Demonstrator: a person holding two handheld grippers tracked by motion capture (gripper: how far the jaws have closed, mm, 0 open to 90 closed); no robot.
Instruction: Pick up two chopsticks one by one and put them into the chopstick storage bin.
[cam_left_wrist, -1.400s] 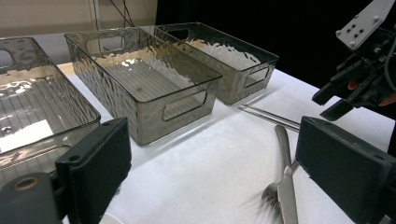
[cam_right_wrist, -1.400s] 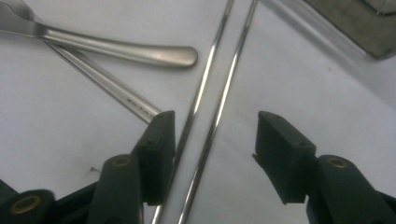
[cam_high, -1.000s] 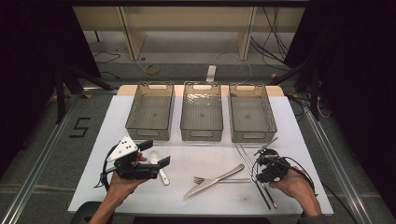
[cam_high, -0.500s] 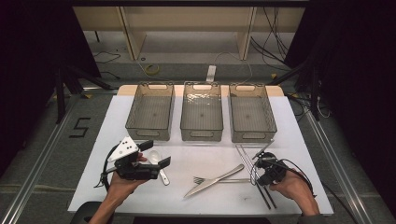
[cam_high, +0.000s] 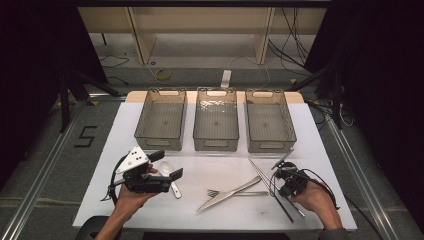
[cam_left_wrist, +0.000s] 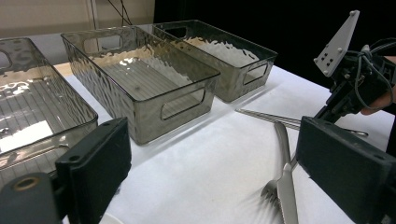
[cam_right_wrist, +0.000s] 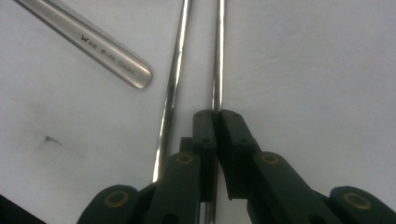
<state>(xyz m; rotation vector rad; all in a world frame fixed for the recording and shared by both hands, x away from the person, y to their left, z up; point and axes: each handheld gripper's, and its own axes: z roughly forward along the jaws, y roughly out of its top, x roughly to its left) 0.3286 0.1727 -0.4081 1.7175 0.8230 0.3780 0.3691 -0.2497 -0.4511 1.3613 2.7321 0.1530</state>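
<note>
1. Metal chopstick lies on white table, right of knife and fork.
2. Right gripper jaws have just been closing, now clamped on that chopstick (second chopstick lies free just beside).
3. Left gripper gapes, holding nothing, near spoon.

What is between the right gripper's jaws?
One chopstick, pinched as the right gripper has just been closing. Its lower end is covered by the jaws; the second chopstick lies free beside.

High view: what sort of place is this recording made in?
Probably a lab or recording studio, not a kitchen: a white-covered table with black curtains around it, loose cables on the floor, and three identical empty bins lined up beside cutlery.
</note>
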